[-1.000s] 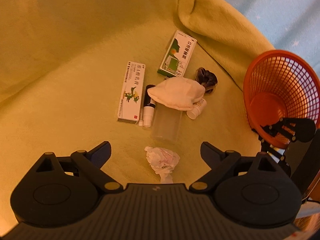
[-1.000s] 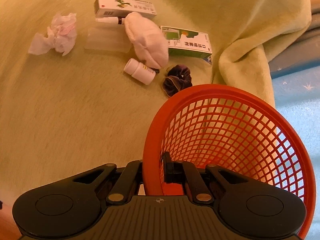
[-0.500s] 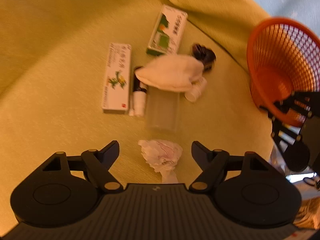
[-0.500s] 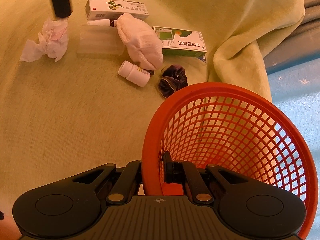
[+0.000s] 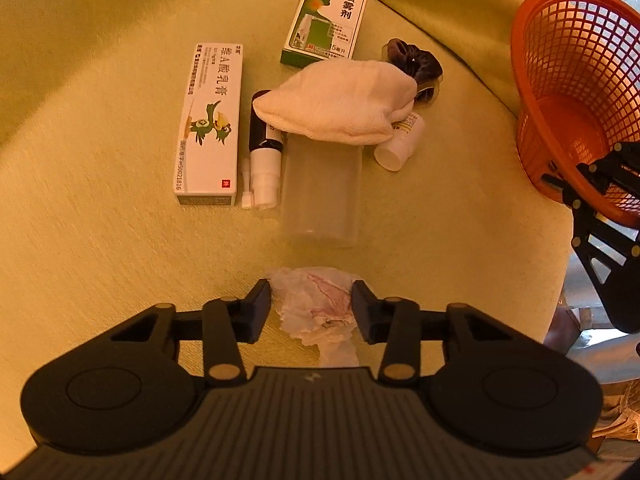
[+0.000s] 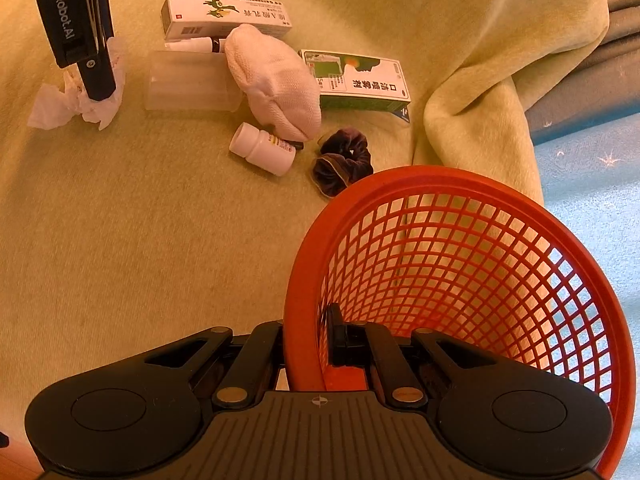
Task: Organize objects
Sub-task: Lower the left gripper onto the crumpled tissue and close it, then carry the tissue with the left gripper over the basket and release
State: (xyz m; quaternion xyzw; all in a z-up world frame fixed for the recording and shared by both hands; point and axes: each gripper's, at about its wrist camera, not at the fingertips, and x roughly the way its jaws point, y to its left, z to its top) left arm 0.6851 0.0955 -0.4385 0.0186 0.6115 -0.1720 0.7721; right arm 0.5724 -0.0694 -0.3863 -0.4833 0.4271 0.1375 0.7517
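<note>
**Two grippers, one crumpled tissue: how I'd do this grab**

Two things are going on; the left gripper (image 5: 312,312) sits low over the crumpled tissue (image 5: 316,308) with its jaws partly open, one finger on each side of the wad, just beside it but not squeezing as far as I can tell; the right gripper (image 6: 306,346) is clamped on the rim of the orange basket (image 6: 480,272), holding it tilted at the right edge of the green blanket (image 5: 100,220).

The tissue is the nearest item, on its own, near the clear plastic box (image 5: 320,192); farther off are the white sock (image 5: 336,100), a small white bottle (image 5: 400,144), a dark scrunchie (image 5: 416,60), a spray bottle (image 5: 264,152) and two cartons (image 5: 210,124) (image 5: 326,12).

My take on doing it well: close slowly and evenly so both fingers catch the bulk of the wad, not just the loose tail trailing towards the camera; tissue squashes to almost nothing, so close fully; keep the tips from digging into the blanket, or the fabric lifts too; lift straight up before swinging right; keep the basket mouth facing the tissue so it's a short drop.
</note>
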